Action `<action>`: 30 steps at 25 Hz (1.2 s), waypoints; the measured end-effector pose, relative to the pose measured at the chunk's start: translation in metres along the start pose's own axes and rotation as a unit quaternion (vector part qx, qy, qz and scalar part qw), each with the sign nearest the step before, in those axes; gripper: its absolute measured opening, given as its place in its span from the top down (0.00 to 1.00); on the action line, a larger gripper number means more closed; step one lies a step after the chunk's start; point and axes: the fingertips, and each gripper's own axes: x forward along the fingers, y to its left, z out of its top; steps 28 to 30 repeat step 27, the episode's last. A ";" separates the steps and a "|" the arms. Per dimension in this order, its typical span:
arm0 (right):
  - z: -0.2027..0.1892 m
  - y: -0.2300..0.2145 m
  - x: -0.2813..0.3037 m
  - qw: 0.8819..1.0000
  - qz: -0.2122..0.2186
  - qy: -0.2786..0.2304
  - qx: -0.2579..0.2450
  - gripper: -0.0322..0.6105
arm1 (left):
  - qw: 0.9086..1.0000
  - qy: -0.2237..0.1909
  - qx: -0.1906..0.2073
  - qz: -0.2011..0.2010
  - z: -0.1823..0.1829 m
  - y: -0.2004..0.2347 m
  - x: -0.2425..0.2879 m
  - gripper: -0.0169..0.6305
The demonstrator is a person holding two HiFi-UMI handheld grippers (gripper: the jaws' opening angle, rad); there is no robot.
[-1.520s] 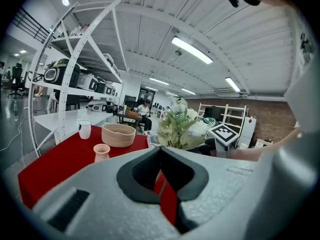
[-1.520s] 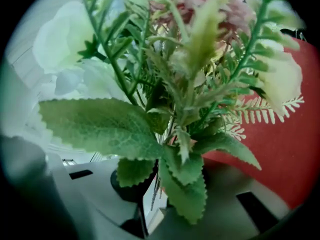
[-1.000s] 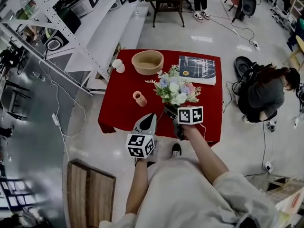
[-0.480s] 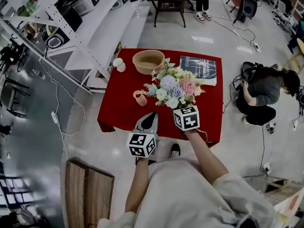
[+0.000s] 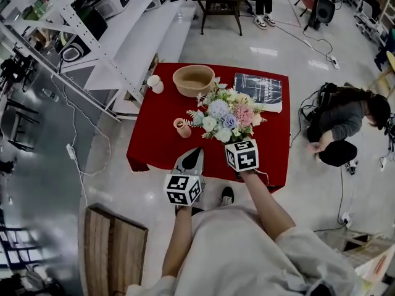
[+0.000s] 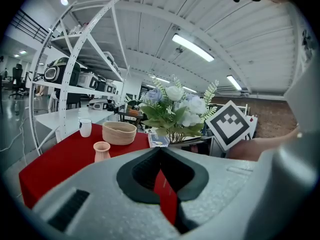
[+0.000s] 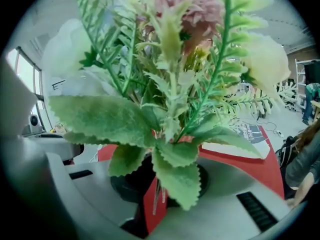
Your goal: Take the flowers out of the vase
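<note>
A bouquet of pale blue, white and pink artificial flowers (image 5: 226,114) is up off the red table (image 5: 155,142). My right gripper (image 5: 232,142) is shut on its stems (image 7: 157,200), and leaves fill the right gripper view. The small pink vase (image 5: 181,127) stands upright on the table, left of the bouquet, with nothing in its mouth; it shows too in the left gripper view (image 6: 101,151). My left gripper (image 5: 195,152) hovers at the table's near edge, shut on nothing, pointing past the vase.
Behind the bouquet on the table are a tan bowl (image 5: 193,80), a white cup (image 5: 154,84) and a dark book (image 5: 258,90). White shelving (image 5: 92,36) runs along the left. A person (image 5: 345,125) crouches on the floor to the right.
My right gripper has rolled and lifted slightly, swinging the bouquet upright and toward the bowl. My left gripper has stayed put. The crouching person has shifted.
</note>
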 end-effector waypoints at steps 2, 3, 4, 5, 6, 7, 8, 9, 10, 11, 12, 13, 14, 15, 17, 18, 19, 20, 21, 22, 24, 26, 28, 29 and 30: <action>0.000 -0.001 -0.001 1.000 0.000 0.000 0.002 0.88 | 1.000 0.001 0.000 -0.001 0.000 0.000 0.001 0.96; 0.000 0.000 0.000 1.000 0.001 0.000 0.002 0.88 | 1.000 0.001 0.000 -0.002 0.001 0.002 0.003 0.96; 0.001 0.000 0.001 1.000 0.001 0.000 0.001 0.88 | 1.000 0.001 0.000 -0.002 0.001 0.003 0.004 0.96; 0.001 0.001 0.001 1.000 0.001 0.001 -0.001 0.88 | 1.000 0.002 -0.001 -0.002 0.001 0.005 0.005 0.96; 0.001 0.000 0.002 1.000 0.001 0.001 -0.003 0.88 | 1.000 0.002 -0.001 -0.003 0.001 0.006 0.006 0.96; 0.001 0.000 0.002 1.000 0.000 0.001 -0.005 0.88 | 1.000 0.003 -0.002 -0.003 0.001 0.006 0.007 0.96; 0.001 -0.001 0.001 1.000 0.000 0.001 -0.006 0.88 | 1.000 0.004 -0.002 -0.005 0.000 0.006 0.008 0.96; 0.001 -0.002 0.001 1.000 -0.001 0.002 -0.007 0.88 | 1.000 0.006 -0.003 -0.006 -0.001 0.005 0.009 0.96; 0.000 -0.003 0.000 1.000 -0.001 0.002 -0.007 0.88 | 1.000 0.007 -0.003 -0.007 -0.002 0.004 0.010 0.96; 0.000 -0.003 0.000 1.000 -0.001 0.001 -0.008 0.88 | 1.000 0.007 -0.003 -0.009 -0.002 0.002 0.012 0.96; -0.001 -0.004 -0.001 1.000 -0.002 0.001 -0.009 0.88 | 1.000 0.008 -0.002 -0.010 -0.003 0.000 0.013 0.96; -0.001 -0.005 -0.001 1.000 -0.002 0.000 -0.010 0.88 | 1.000 0.008 -0.001 -0.012 -0.003 -0.001 0.014 0.96; -0.001 -0.006 -0.002 1.000 -0.002 -0.002 -0.008 0.88 | 1.000 0.009 0.000 -0.013 -0.004 -0.003 0.015 0.96; 0.000 -0.007 -0.002 1.000 -0.001 -0.003 -0.005 0.88 | 1.000 0.009 0.001 -0.014 -0.004 -0.003 0.016 0.96; 0.002 -0.008 -0.002 1.000 0.001 -0.007 0.003 0.88 | 1.000 0.011 0.002 -0.014 -0.004 -0.002 0.016 0.96; 0.003 -0.008 -0.002 1.000 0.001 -0.009 0.005 0.88 | 1.000 0.011 0.002 -0.013 -0.004 -0.001 0.016 0.96; 0.003 -0.009 -0.002 1.000 0.001 -0.010 0.006 0.88 | 1.000 0.011 0.002 -0.011 -0.004 0.000 0.015 0.96; 0.004 -0.008 -0.002 1.000 0.002 -0.011 0.007 0.88 | 1.000 0.011 0.001 -0.010 -0.004 0.001 0.015 0.96; 0.004 -0.008 -0.002 1.000 0.002 -0.013 0.007 0.88 | 1.000 0.011 0.001 -0.008 -0.004 0.001 0.014 0.96; 0.005 -0.007 -0.003 1.000 0.003 -0.014 0.006 0.88 | 1.000 0.011 0.002 -0.007 -0.005 0.002 0.013 0.96; 0.006 -0.005 -0.003 1.000 0.006 -0.016 0.003 0.88 | 1.000 0.011 0.002 -0.005 -0.005 0.003 0.012 0.96; 0.008 -0.001 -0.002 1.000 0.008 -0.018 -0.001 0.88 | 1.000 0.011 0.004 -0.004 -0.005 0.005 0.010 0.96; 0.008 0.000 -0.001 1.000 0.009 -0.019 -0.003 0.88 | 1.000 0.012 0.004 -0.003 -0.004 0.007 0.009 0.96; 0.008 0.000 -0.001 1.000 0.009 -0.019 -0.003 0.88 | 1.000 0.012 0.004 -0.003 -0.004 0.007 0.009 0.96; 0.008 0.000 -0.001 1.000 0.009 -0.019 -0.003 0.88 | 1.000 0.012 0.004 -0.003 -0.004 0.007 0.009 0.96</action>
